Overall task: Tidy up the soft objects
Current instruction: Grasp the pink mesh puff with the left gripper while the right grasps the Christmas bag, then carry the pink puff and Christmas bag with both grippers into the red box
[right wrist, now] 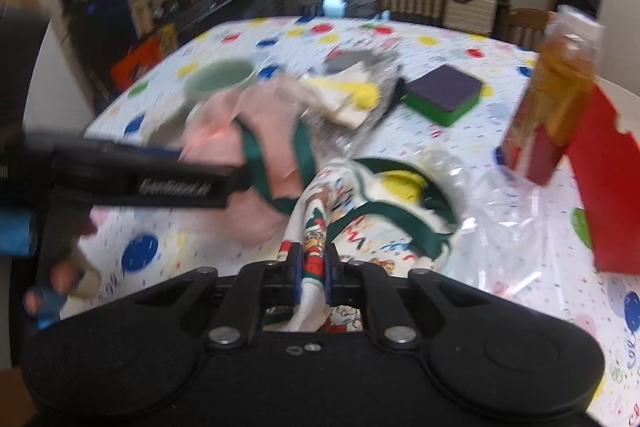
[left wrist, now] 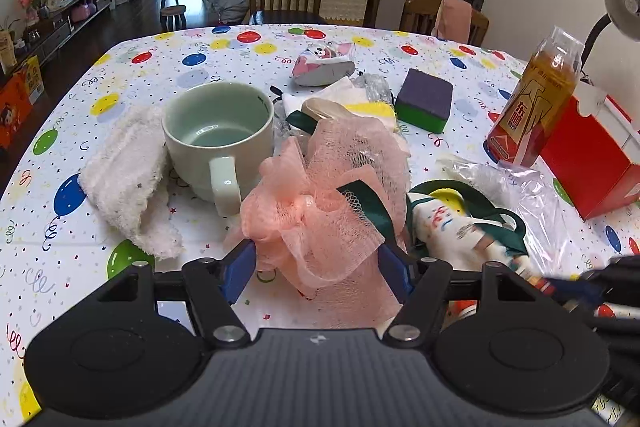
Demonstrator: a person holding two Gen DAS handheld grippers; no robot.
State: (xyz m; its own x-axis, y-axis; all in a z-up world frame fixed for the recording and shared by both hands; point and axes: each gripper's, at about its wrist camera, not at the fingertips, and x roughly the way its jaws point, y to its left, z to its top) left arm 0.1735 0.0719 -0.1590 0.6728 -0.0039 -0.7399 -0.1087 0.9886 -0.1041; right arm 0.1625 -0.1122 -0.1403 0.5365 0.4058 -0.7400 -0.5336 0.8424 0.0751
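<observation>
A pink mesh bath pouf (left wrist: 320, 195) lies on the balloon-print tablecloth (left wrist: 80, 99) beside a pale green mug (left wrist: 218, 131). My left gripper (left wrist: 320, 269) has its blue pads against both sides of the pouf's near end, squeezing the mesh. In the right wrist view my right gripper (right wrist: 313, 275) is shut on a white cartoon-print cloth (right wrist: 320, 227) trimmed with green ribbon (right wrist: 400, 215). That cloth (left wrist: 452, 227) lies just right of the pouf (right wrist: 224, 123), and the left gripper's black body (right wrist: 160, 179) reaches in from the left.
A white towel (left wrist: 128, 179) lies left of the mug. Behind are a purple-and-green sponge (left wrist: 426, 99), a cartoon pouch (left wrist: 324, 63) and yellow and white cloths (left wrist: 360, 107). A tea bottle (left wrist: 536, 99), red box (left wrist: 592, 163) and crumpled clear plastic (left wrist: 512, 183) stand at the right.
</observation>
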